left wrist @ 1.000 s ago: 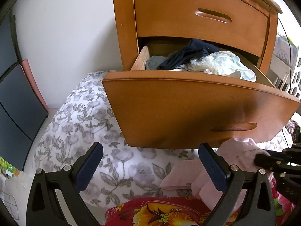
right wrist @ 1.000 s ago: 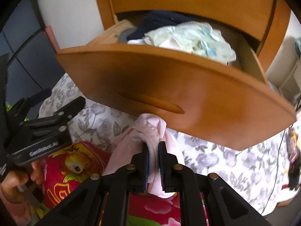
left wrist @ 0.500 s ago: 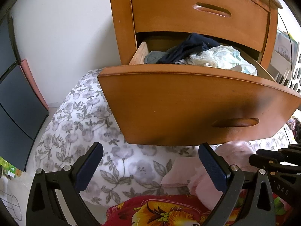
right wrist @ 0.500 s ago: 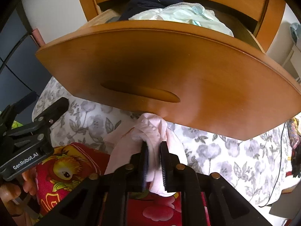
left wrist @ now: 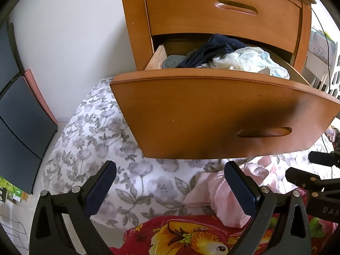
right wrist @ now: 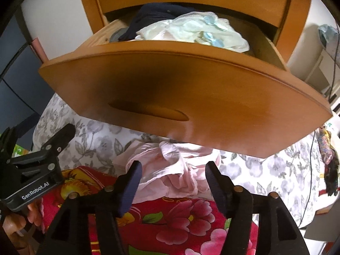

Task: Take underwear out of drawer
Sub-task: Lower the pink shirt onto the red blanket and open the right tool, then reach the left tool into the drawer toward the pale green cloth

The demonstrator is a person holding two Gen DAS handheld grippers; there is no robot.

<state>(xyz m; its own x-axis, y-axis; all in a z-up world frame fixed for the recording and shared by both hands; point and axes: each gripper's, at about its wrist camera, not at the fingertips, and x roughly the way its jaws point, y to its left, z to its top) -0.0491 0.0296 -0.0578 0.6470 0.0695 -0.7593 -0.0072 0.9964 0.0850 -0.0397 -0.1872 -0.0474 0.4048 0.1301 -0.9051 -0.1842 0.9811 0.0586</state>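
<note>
Right gripper (right wrist: pixel 173 179) just spread wide, pads off the pink underwear (right wrist: pixel 170 170) now lying crumpled on the bedding below the pulled-out drawer (right wrist: pixel 170 89) (more clothes piled inside). Left gripper (left wrist: pixel 170 187) gaping too, nothing between.

Drawer (right wrist: pixel 191 89) front hides interior floor — only top of clothes pile (right wrist: pixel 191 31) shows. Pink underwear (right wrist: pixel 170 170) partly under drawer's lower edge, slightly blurred. Right gripper (left wrist: pixel 314 182) cut off at left-wrist frame edge. Cabinet (left wrist: pixel 223 10) top cropped. Hand (right wrist: pixel 19 223) on left gripper (right wrist: pixel 36 167) mostly hidden — fingers only.
</note>
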